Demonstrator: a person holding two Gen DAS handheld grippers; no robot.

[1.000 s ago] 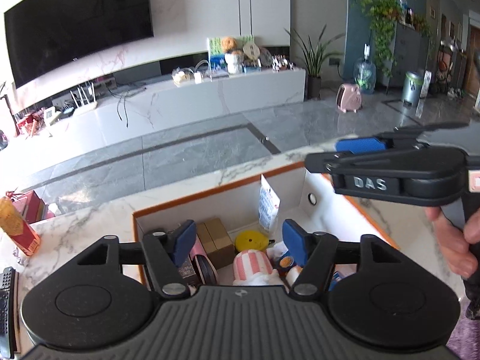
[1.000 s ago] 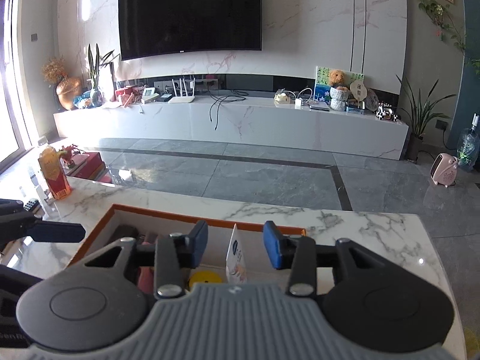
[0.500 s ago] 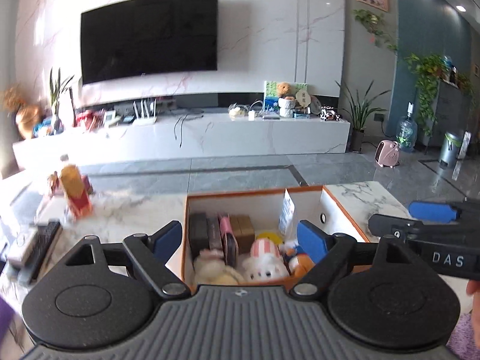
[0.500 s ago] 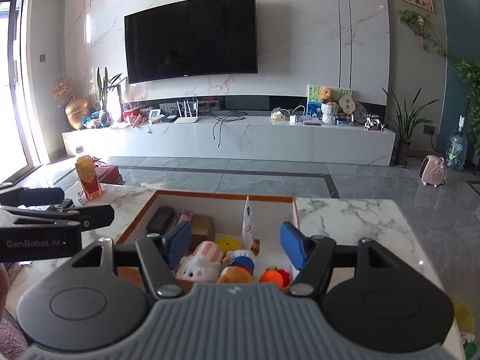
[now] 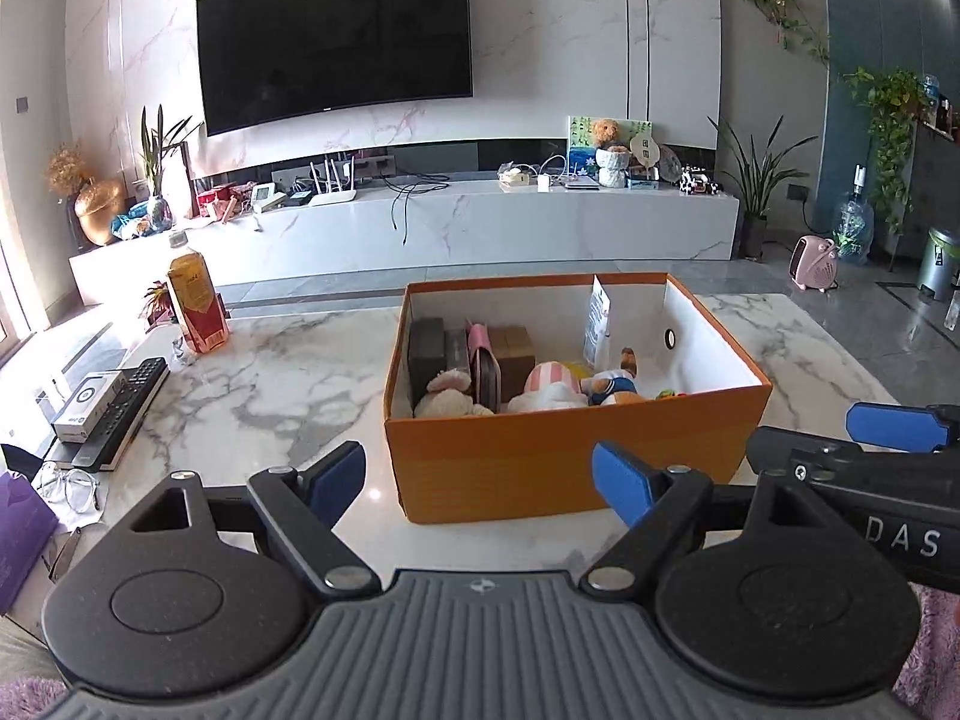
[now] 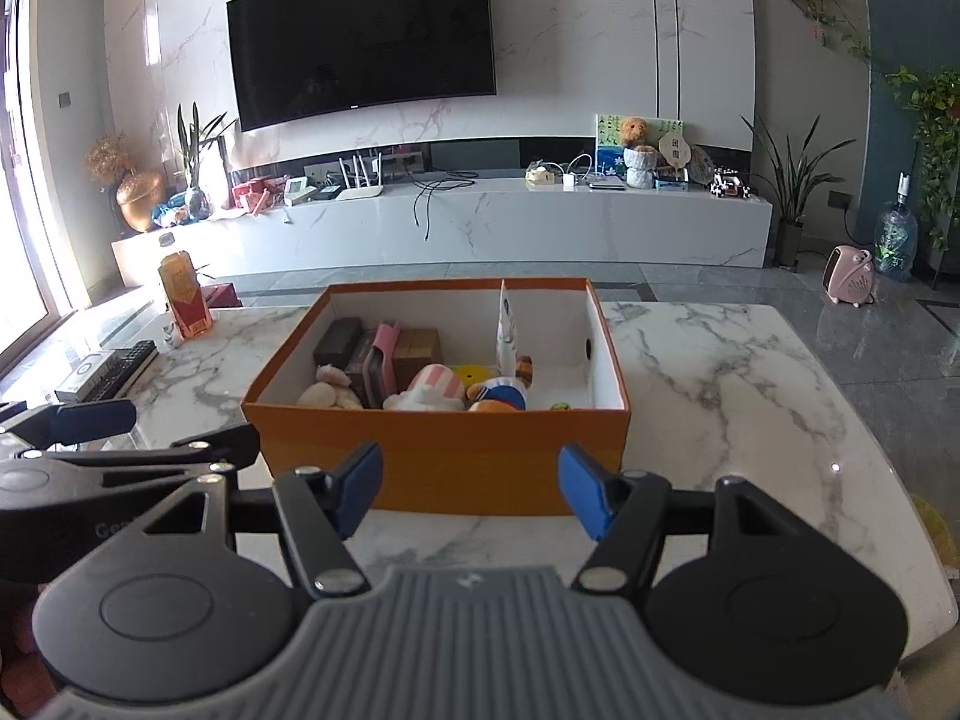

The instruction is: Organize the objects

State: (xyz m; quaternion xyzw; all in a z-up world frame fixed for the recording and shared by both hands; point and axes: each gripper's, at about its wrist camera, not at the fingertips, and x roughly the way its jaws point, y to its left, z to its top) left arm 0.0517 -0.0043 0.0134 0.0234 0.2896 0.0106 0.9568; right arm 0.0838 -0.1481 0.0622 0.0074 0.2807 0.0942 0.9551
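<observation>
Item: my left gripper (image 5: 480, 489), fingers spread to their widest and holding nothing; its jaws have just been opening, with only bare marble between them

Item: my right gripper (image 6: 471, 492), fingers parted and holding nothing; its jaws have likewise just been opening. I also see it from the left wrist view as a black body with a blue pad at the right edge

Item: orange box (image 5: 570, 456), open-topped, white inside, standing near the middle of the marble table (image 5: 252, 384) and just beyond both sets of fingers. A white divider card (image 5: 597, 324) stands upright toward its right end

Contents, left of the card: dark and brown small boxes stood on edge along the far-left corner, a pink flat case among them, plush toys (image 6: 432, 393) heaped against the near wall. Right of the card: mostly bare floor, one small bright object I cannot identify

Item: remote control (image 5: 129, 405) at the table's left edge, beside a small white carton; a red and yellow drink carton (image 5: 195, 306) near the far-left corner

Risks, as I judge them: the plush heap rises about to the rim, so a careless reach could drag one toy out with another; a finger catching the card could tip it; pushing the near wall would slide the light box across the smooth marble
</observation>
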